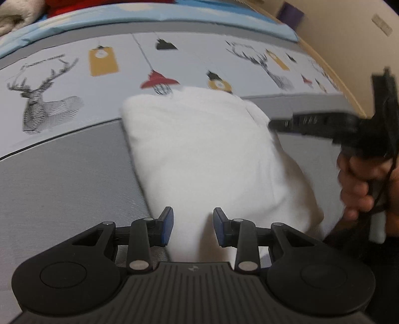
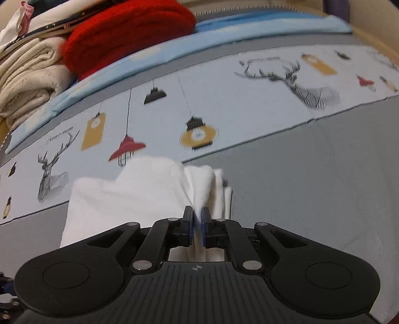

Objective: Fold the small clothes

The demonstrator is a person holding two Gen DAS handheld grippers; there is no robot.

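A white garment (image 1: 199,154) lies partly folded on the bed, over the grey band of the cover. In the left wrist view my left gripper (image 1: 193,228) is open, its blue pads either side of the garment's near edge, gripping nothing. In the right wrist view my right gripper (image 2: 198,225) is shut on a bunched fold of the white garment (image 2: 139,189) at its right side. The right gripper (image 1: 271,123) also shows in the left wrist view, held by a hand at the garment's right edge.
The bed cover (image 2: 249,104) has deer and lantern prints on a pale band, grey below. A red knit item (image 2: 124,32) and cream folded blankets (image 2: 27,82) are stacked at the far left. A light blue sheet (image 1: 174,17) runs along the back.
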